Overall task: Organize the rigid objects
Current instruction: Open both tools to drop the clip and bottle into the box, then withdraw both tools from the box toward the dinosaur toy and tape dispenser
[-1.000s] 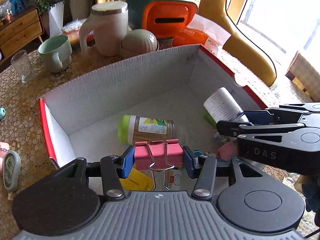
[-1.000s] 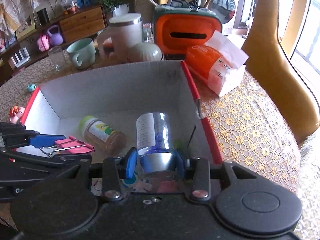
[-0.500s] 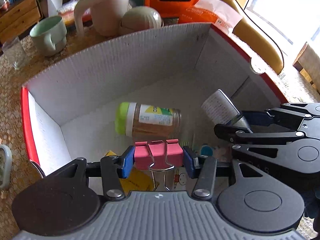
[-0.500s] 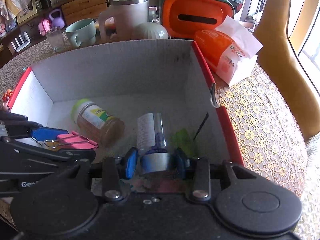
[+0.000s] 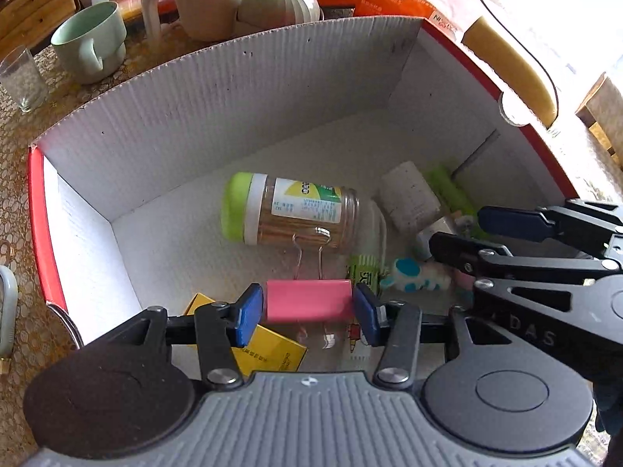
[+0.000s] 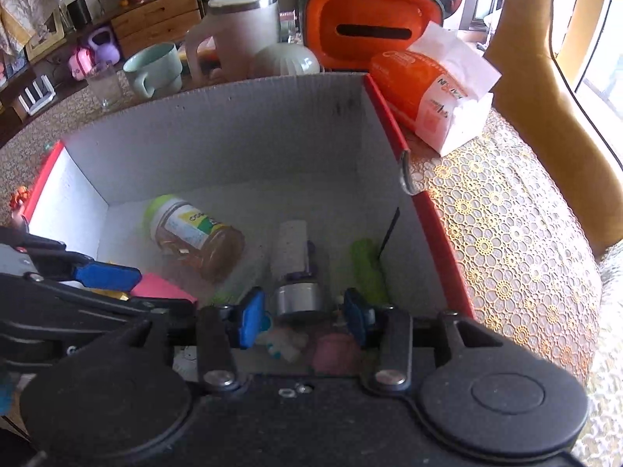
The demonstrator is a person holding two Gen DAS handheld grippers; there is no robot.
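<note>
White corrugated box with red rim (image 5: 218,89) fills both views, near wall cut off. Clear bottle with silver cap (image 6: 298,272) lies on box floor between right gripper (image 6: 301,315) pads, jaws opening, gaps either side; blurred here, half hidden in left view. Left gripper (image 5: 309,311) clamps pink binder clip (image 5: 309,299) above floor; right view shows only clip's corner.

A mint mug (image 5: 91,41) and drinking glass (image 5: 21,79) stand beside an orange tissue pack (image 6: 426,95).
</note>
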